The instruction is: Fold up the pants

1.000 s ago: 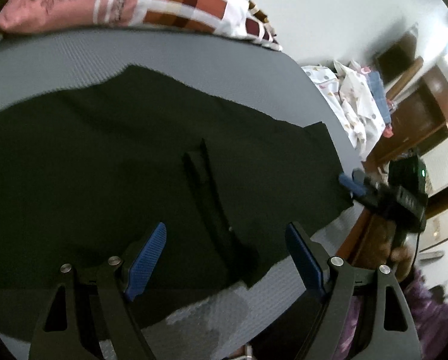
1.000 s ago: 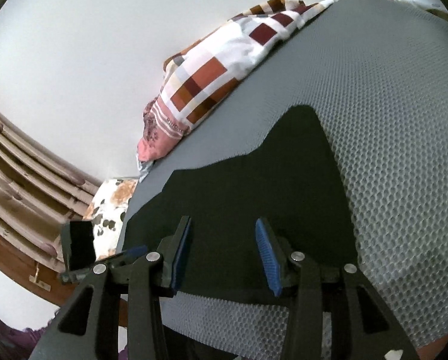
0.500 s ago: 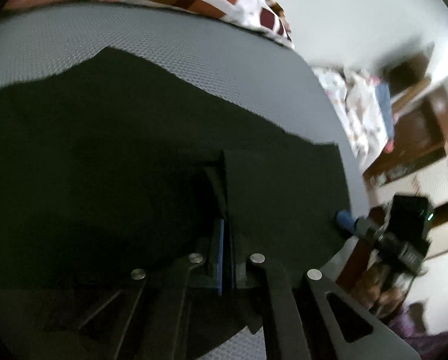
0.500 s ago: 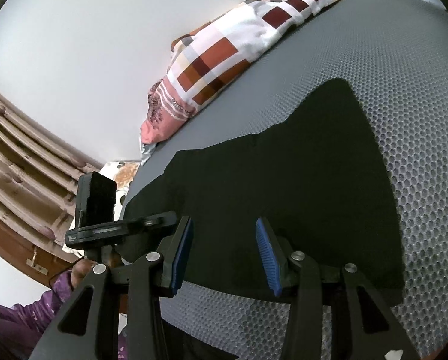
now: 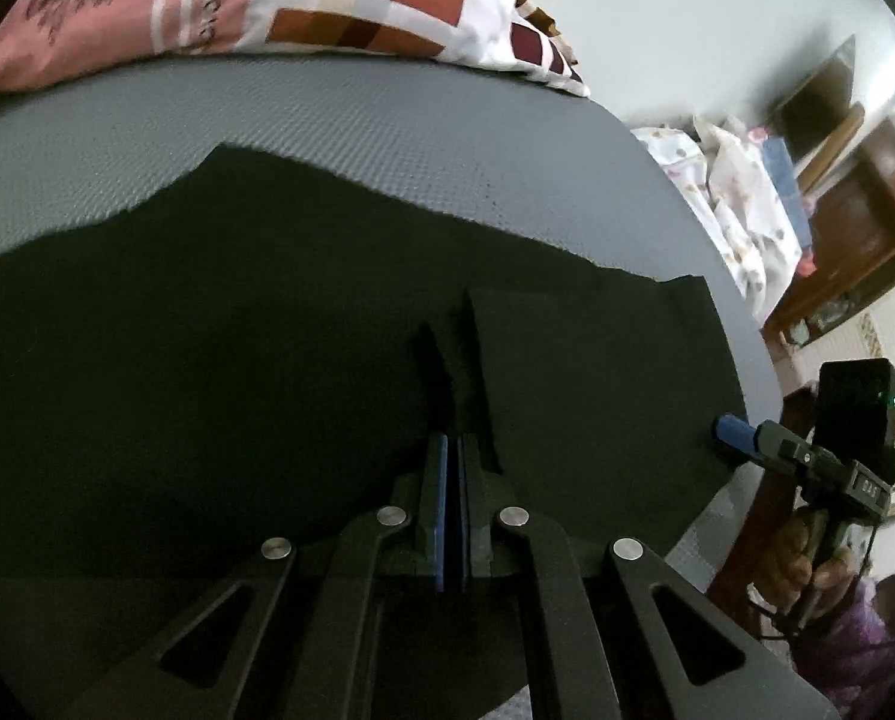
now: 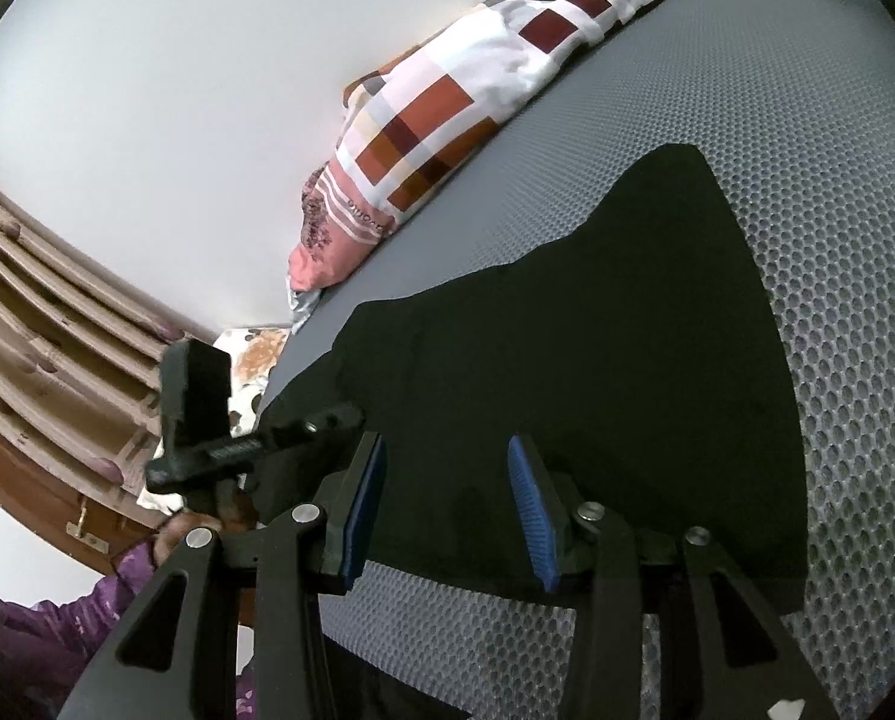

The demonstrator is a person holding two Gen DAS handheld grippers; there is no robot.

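Left gripper (image 5: 452, 450) has its blue pads squeezed together, pinching a raised fold of the black pants (image 5: 207, 372) near the front edge. Right gripper (image 6: 447, 498) sits with its jaws partly apart over the pants' near edge, not clamping anything. The pants lie spread flat on the grey mesh mat (image 6: 837, 210). Further back there's a checkered pillow (image 5: 327, 6) against the white wall (image 6: 177, 90).
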